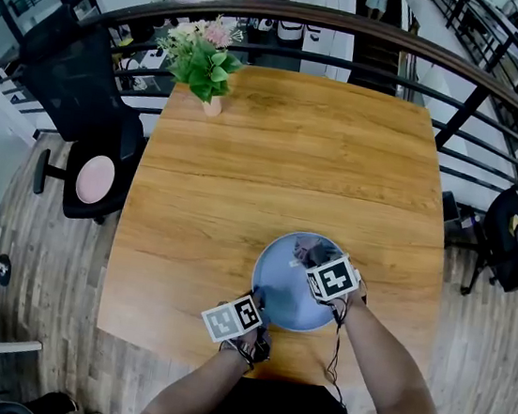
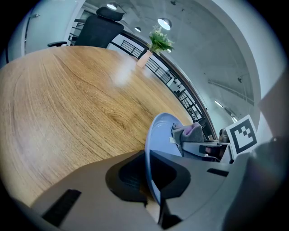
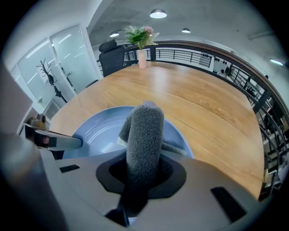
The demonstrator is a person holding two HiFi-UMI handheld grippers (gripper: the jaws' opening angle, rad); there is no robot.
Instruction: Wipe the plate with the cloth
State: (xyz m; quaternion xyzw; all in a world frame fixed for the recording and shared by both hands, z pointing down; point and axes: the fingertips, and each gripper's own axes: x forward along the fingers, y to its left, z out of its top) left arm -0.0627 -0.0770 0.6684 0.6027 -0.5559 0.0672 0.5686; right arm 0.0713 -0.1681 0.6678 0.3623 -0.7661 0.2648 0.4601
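Note:
A round blue plate lies on the wooden table near its front edge. My left gripper is shut on the plate's near-left rim, and in the left gripper view the rim runs edge-on between the jaws. My right gripper stands over the plate's far right part, shut on a grey cloth. The cloth sticks out from the jaws and hangs down onto the plate. In the left gripper view the cloth shows a pinkish fold.
A vase of flowers stands at the table's far left corner. A black office chair is to the left of the table. A dark railing curves behind it. The table's front edge lies just below the plate.

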